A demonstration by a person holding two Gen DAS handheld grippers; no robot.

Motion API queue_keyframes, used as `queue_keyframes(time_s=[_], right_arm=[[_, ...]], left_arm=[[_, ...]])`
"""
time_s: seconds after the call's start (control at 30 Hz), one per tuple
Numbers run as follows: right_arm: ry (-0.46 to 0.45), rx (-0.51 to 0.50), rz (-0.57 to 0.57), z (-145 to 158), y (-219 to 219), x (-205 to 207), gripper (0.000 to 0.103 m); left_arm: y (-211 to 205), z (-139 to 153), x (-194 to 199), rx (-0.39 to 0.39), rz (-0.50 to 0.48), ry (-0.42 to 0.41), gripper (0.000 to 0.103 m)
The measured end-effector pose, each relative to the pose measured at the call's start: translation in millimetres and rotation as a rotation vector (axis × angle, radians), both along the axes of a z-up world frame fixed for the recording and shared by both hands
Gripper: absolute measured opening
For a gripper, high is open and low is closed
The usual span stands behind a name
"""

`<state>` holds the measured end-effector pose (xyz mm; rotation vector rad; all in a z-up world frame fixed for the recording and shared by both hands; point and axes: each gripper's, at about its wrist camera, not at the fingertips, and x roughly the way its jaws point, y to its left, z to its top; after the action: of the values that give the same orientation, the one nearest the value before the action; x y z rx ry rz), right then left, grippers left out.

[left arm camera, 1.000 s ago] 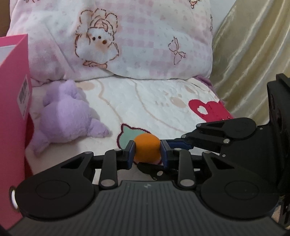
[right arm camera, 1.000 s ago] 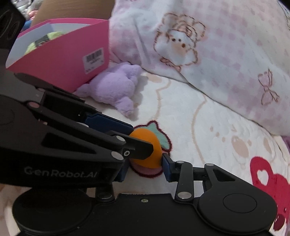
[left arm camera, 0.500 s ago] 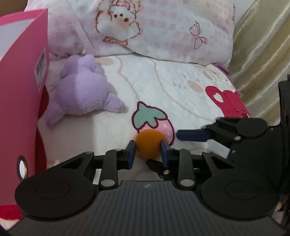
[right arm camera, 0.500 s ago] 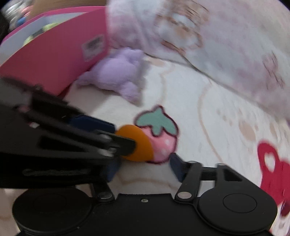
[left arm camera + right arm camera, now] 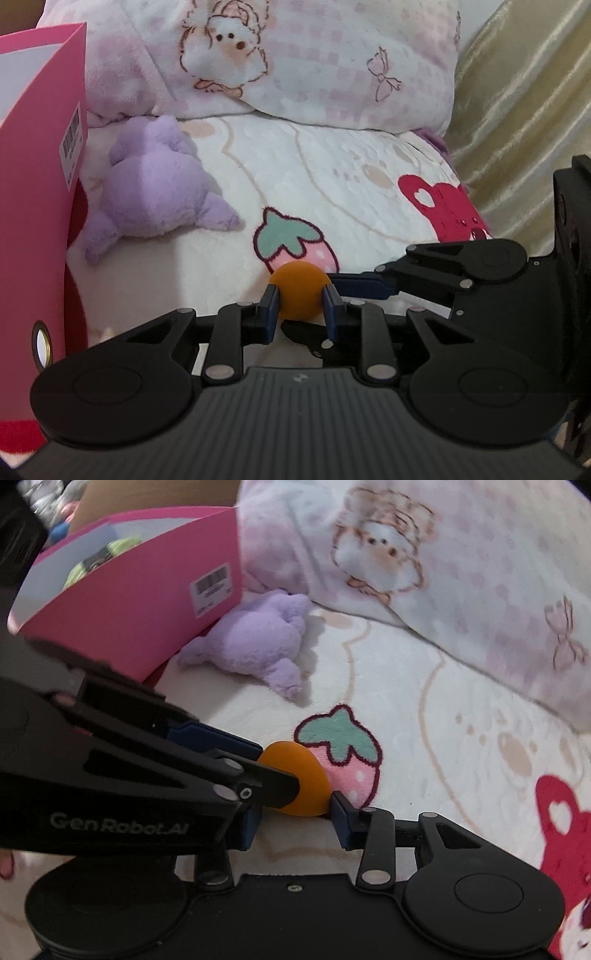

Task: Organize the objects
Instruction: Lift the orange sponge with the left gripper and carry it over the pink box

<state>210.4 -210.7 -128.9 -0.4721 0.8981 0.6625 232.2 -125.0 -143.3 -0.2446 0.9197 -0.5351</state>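
- Orange ball pinched between the pads of the left hand-held gripper, right at the near edge of the strawberry print on the bed blanket
- Left jaws just now closing further, nearly shut, with the ball between them
- Right hand-held gripper crossing in from the side, jaws likewise just closing; one pad against the ball, the other hidden behind the left fingers, so impossible to tell whether really gripping
- Probably light and soft, judging by the slightly squashed outline in the right wrist view; matte skin, likely not slippery, hardly fragile
- Round, so apt to pop out if pinched off-centre; best held across the widest middle, pads squarely opposite, with modest squeeze
- Pink box left of the strawberry print, a likely destination; purple plush between box and print
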Motion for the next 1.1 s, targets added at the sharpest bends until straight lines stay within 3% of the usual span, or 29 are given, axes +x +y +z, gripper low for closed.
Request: queue_keyframes(time_s=[0.2,0.57,0.87,0.97,1.1], right_arm=[[-0.052,-0.041,0.034,10,3,-15,0.045],[-0.007,0.018,0.007,32,0,-39,0.045],[0.005,0.092,0.064,63,-1,-73,0.045],[-0.049,0.089,0.092,75,-1,-91,0.045],[-0.041,0.129,0.089,90,-5,-104,0.045]], left_arm=[[4,11,-11,-0.010,-0.012,-0.003,0.022],[19,34,-34,-0.011,-0.033,0.013,0.023],[34,66,-80,0.019,-0.006,-0.036,0.023],[35,83,-94,0.056,-0.028,-0.074,0.023],[36,103,-113,0.084,-0.022,-0.095,0.023]])
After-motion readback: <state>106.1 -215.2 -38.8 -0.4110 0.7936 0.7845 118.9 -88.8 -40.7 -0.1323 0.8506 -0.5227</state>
